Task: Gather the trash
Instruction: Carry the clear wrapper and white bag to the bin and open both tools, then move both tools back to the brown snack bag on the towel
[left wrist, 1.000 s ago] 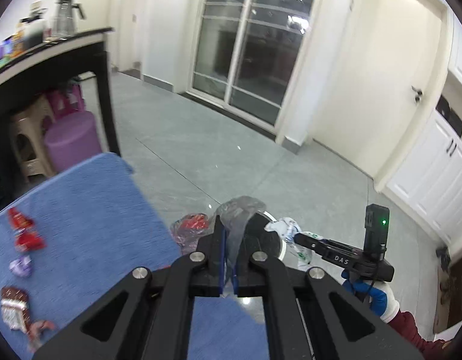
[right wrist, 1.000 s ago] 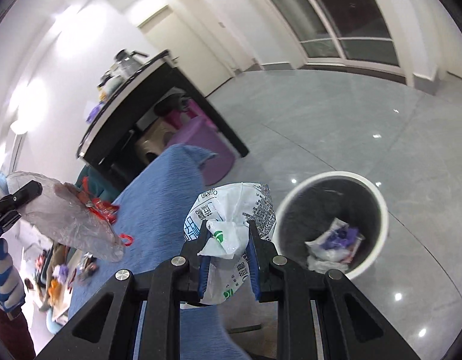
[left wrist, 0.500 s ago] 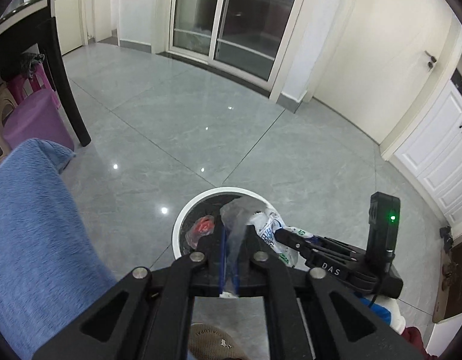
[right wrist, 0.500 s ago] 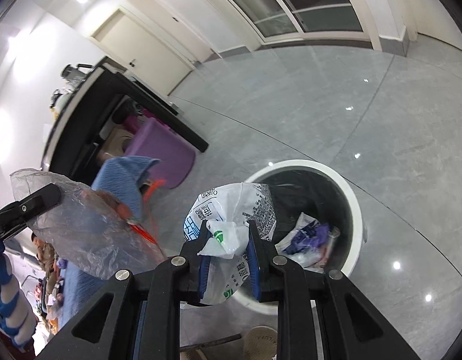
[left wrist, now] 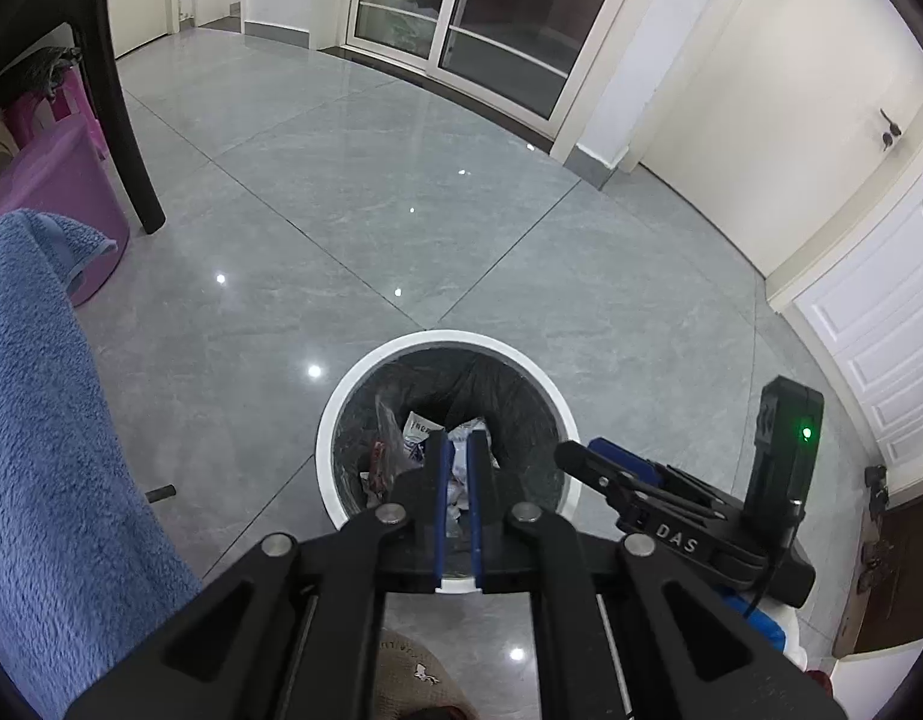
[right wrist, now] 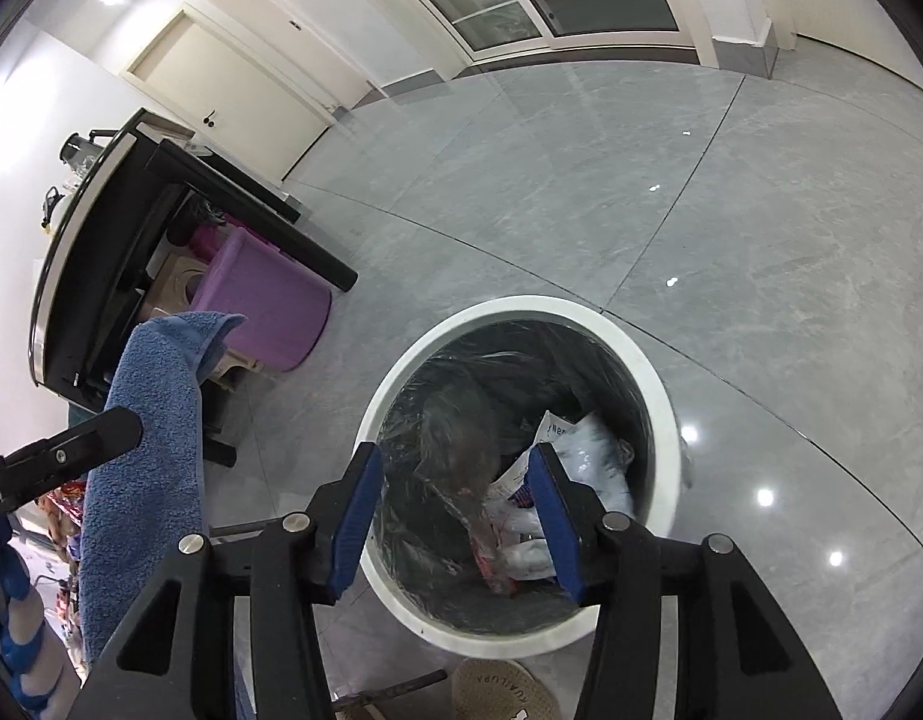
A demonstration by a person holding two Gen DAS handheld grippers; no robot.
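- right gripper [right wrist: 455, 468] over the white trash bin [right wrist: 659, 384], jaws just opened, nothing between the blue pads [right wrist: 356, 501]
- bin has a black liner; white printed wrapper [right wrist: 587, 444] and clear plastic bag [right wrist: 461, 450] lie inside
- blue towel [right wrist: 155, 420] left of bin, purple stool [right wrist: 263, 300] beyond it
- left gripper's finger [right wrist: 83, 438] at left edge
- grey tiled floor [right wrist: 581, 180]
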